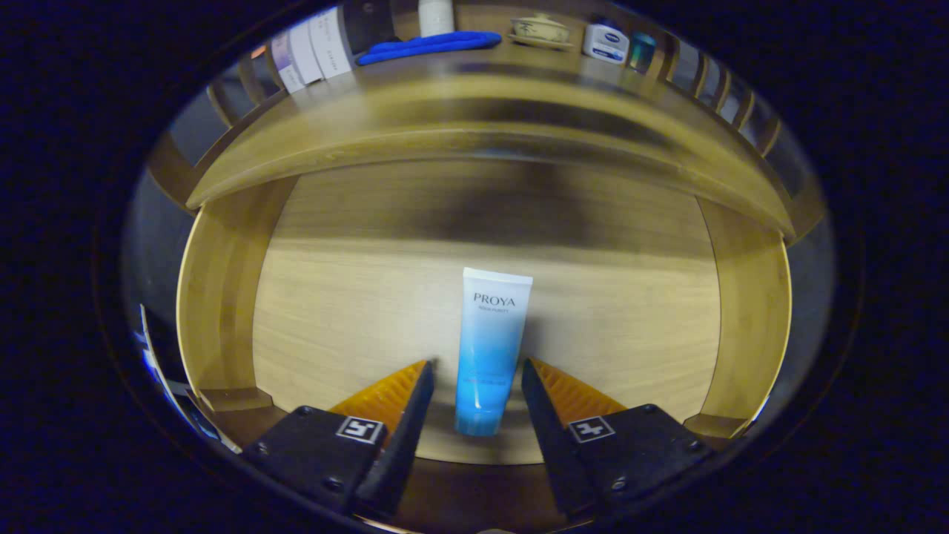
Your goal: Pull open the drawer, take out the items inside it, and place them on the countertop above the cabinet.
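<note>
Gripper fingers sit apart, straddling the blue-white tube lying on the floor of the pulled-out drawer with no contact visible, so opening looks done while grasp, lift and placing on the countertop remain.

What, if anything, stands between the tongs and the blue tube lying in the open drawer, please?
Nothing visible does. The tongs are open and the blue tube lies on the drawer floor with its lower half already between the fingers, a small gap on each side.
</note>
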`<state>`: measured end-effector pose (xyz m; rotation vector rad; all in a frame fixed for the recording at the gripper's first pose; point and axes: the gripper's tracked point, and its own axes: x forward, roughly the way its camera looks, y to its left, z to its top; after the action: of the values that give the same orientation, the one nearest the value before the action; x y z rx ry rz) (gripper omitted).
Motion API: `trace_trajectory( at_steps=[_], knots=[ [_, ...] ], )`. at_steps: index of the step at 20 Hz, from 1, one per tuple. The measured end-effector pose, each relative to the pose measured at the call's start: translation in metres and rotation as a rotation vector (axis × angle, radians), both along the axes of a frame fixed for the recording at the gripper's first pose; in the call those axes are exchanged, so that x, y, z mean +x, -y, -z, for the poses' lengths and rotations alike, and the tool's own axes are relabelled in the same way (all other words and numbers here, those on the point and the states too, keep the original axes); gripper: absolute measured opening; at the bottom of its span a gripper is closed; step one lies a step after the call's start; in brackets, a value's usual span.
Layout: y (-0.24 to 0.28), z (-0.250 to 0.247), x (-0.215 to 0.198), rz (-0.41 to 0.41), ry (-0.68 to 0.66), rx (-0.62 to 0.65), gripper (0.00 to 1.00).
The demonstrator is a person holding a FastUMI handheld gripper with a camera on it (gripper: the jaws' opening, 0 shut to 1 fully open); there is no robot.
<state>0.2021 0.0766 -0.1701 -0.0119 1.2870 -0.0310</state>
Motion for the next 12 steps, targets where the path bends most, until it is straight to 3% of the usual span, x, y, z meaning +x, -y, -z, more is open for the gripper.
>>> trace_trajectory(
  at_steps=[1, 5, 7, 12],
  knots=[
    [0.000, 0.002, 0.000, 0.009, -0.015, 0.007, 0.66],
    [0.003, 0.008, -0.002, 0.038, -0.037, -0.007, 0.60],
    [0.002, 0.007, -0.002, 0.040, -0.035, -0.007, 0.49],
    [-0.001, -0.005, -0.005, 0.004, 0.007, 0.019, 0.43]
  ],
)
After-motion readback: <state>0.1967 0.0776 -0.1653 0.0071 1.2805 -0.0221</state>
